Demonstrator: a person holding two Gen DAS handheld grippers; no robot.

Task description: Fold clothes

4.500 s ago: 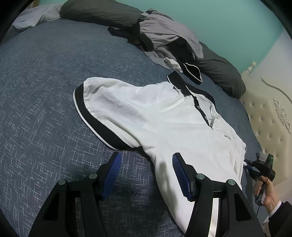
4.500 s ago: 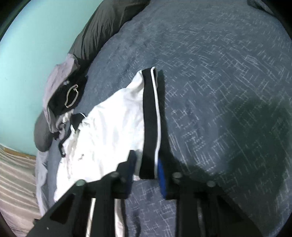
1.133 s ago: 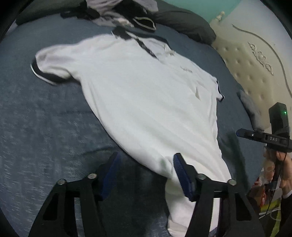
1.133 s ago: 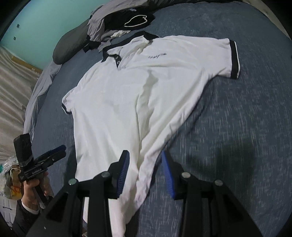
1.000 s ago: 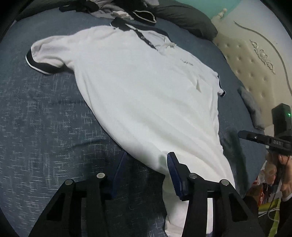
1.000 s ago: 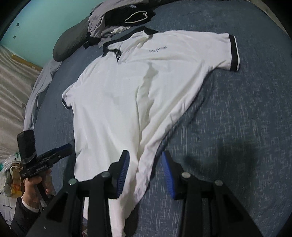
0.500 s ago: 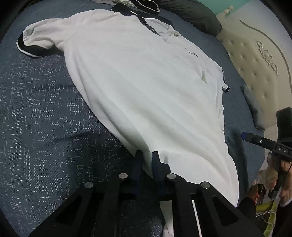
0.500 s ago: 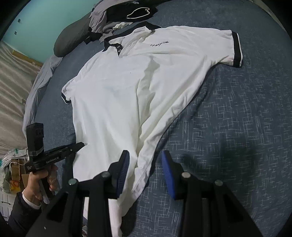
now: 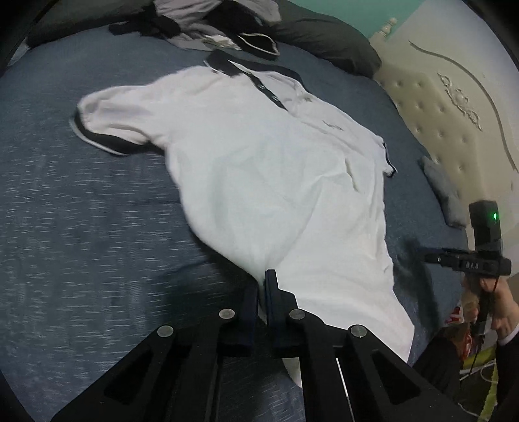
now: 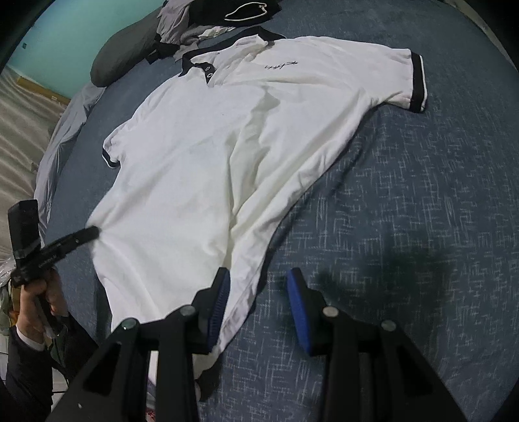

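Blue-grey woven bed cover (image 10: pixel 405 201) serves as the work surface, with a teal wall and a cream tufted headboard (image 9: pixel 454 107) behind it. A white polo shirt (image 10: pixel 207 152) with black collar and black sleeve bands lies front-up across the middle of the bed, collar toward the top of both views, hem toward the lower edge. Spread flat this way, both side seams are reachable for a fold.

A heap of grey and black clothes (image 9: pixel 207 22) rests on dark pillows at the top of the frame, well apart from the working area, probably awaiting its turn.

The left gripper (image 9: pixel 262 285) has its jaws fully closed on the shirt's side edge near the hem. The fabric puckers and tents toward the pinch point, which indicates a secure hold on the cloth rather than on the bed cover.

The right gripper (image 10: pixel 258 297) has its jaws partly open, straddling the opposite hem corner. The left blue pad (image 10: pixel 219 302) lies over the white fabric; the right pad stands on bare cover. No pressure on the cloth is evident, so this side appears staged for a matching pinch.
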